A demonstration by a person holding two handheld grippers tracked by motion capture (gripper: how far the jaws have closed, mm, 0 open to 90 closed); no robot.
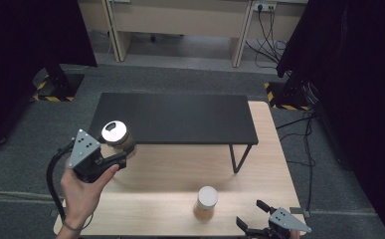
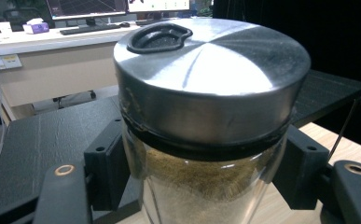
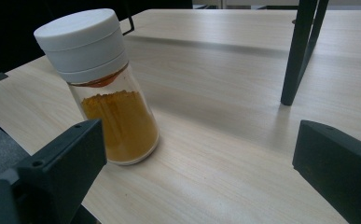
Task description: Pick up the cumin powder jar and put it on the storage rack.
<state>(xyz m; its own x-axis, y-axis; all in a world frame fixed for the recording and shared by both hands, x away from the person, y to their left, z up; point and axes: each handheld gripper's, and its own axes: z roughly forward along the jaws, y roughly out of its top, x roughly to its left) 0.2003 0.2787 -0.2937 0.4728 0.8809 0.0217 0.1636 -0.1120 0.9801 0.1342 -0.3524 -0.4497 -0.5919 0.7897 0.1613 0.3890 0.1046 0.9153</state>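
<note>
**Metal-lid jar gripped in your left gripper, white-lid jar standing free**

Metal-lid jar [image 1: 116,135] is the held item, but taking the scene by size first: the wooden table [image 1: 180,169] spans most of the high view, and the black shelf [image 1: 172,118] stands on its far half on thin legs.

Your left hand [image 1: 83,191] comes in from the bottom left and holds the left gripper [image 1: 121,158] up near the shelf's front-left corner. Its 2 jaws are closed on the metal-lid jar. In the left gripper view [image 2: 206,186] the jaw pads press the glass body from both sides just under the lid. That jar sits upright in the grip, with brownish-green powder inside and a black flip tab on the brushed lid. Whether its base touches the table, cannot tell.

Your right gripper [image 1: 253,215] is at the bottom right edge of the high view. Jaws spread wide, nothing between them.

White-lid jar [image 1: 206,203] stands alone on the near part of the table, just left of the right gripper. In the right gripper view [image 3: 104,84] it holds orange powder, sits ahead of the left-hand jaw and touches neither jaw.

1 shelf leg [image 3: 304,51] shows at the upper right of that view.
</note>
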